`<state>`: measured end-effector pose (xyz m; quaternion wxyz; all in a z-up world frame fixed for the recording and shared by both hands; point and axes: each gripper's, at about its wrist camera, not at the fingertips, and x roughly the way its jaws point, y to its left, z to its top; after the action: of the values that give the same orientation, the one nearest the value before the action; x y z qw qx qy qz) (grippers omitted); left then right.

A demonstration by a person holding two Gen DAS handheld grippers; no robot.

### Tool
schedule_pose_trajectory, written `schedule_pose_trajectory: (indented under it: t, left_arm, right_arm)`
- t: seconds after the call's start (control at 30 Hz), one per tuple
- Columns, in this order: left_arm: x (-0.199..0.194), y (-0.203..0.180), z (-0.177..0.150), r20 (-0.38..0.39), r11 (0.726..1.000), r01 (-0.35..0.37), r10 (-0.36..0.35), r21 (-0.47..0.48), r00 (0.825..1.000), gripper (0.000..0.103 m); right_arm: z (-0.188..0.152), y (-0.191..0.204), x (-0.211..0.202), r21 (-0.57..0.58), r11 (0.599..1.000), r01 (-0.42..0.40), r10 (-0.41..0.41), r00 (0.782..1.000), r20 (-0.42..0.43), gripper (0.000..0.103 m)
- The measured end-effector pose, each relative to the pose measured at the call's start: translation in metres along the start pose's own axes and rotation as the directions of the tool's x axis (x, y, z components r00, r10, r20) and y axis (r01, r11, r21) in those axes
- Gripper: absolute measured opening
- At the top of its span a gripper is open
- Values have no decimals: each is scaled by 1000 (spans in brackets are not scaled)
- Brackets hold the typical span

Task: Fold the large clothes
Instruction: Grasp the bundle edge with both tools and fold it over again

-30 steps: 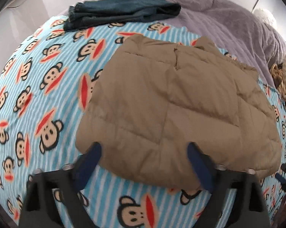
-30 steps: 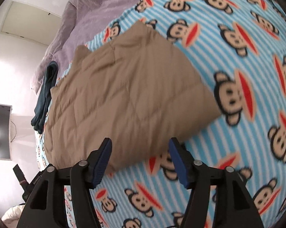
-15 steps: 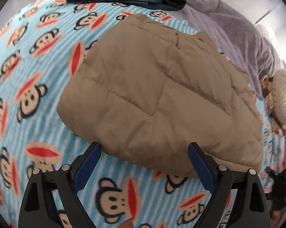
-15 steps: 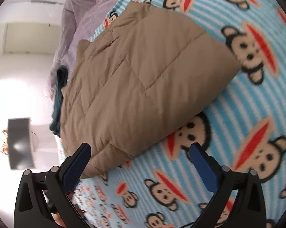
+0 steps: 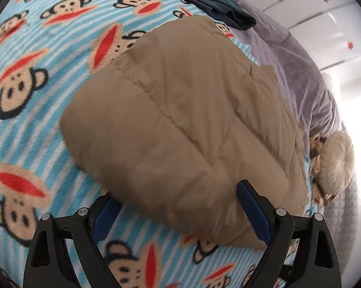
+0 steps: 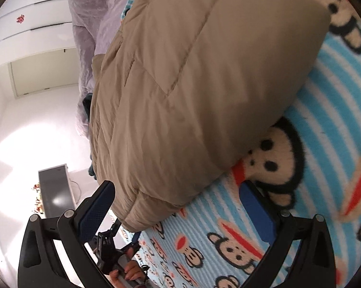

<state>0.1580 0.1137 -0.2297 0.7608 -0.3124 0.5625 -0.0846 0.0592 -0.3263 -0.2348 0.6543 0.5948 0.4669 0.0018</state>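
Observation:
A tan quilted puffer jacket (image 5: 180, 120) lies folded into a thick rectangle on the blue monkey-print blanket (image 5: 31, 76). My left gripper (image 5: 180, 213) is open, its blue-padded jaws straddling the jacket's near edge without closing on it. In the right wrist view the jacket (image 6: 192, 84) fills the middle. My right gripper (image 6: 178, 211) is open at the jacket's near corner, close above the blanket (image 6: 324, 144). The other handheld gripper (image 6: 113, 244) shows low in that view.
Folded dark blue jeans (image 5: 211, 2) lie beyond the jacket. A purple-grey duvet (image 5: 300, 55) covers the far side of the bed. A fluffy cream plush (image 5: 336, 158) sits at the right. White wardrobe doors (image 6: 31, 24) and a dark screen (image 6: 55, 187) stand beyond the bed.
Both grippers have moved in close to the jacket's near edge, so it looks much larger. The right gripper opened wider during the last second. The jacket has not moved.

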Motion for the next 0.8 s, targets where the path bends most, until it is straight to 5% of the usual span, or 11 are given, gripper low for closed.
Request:
schedule_pose_trajectory:
  t: [0.3,0.33,0.4,0.43,0.53,0.63,0.8]
  left_arm:
    - [32,-4,15,58,988,86,-79,-131,995,90]
    - [31,-4,17,72,986,93,-83,-140,994,82]
    - [29,-4,21,79,981,127,-116,-149,990,41]
    - [26,-5,22,85,979,139,-127,-149,988,31]
    - [10,-14,21,98,983,166,-157,-83,983,20]
    - [-11,-24,21,108,984,177,-176,-2,979,19]
    - [-40,-31,14,109,976,210,-214,48,971,19]
  right_arm:
    - [21,-1,29,60,989,-137,135,990,34,103]
    - [22,0,32,62,988,-140,138,990,38,103]
    - [26,2,35,83,986,-141,138,989,43,99]
    - [26,1,35,98,985,-143,139,989,44,82]
    - [26,-2,35,141,982,-127,124,992,33,39]
    - [23,2,27,116,982,-149,145,989,40,28]
    - [10,15,5,31,987,-155,154,988,24,26]
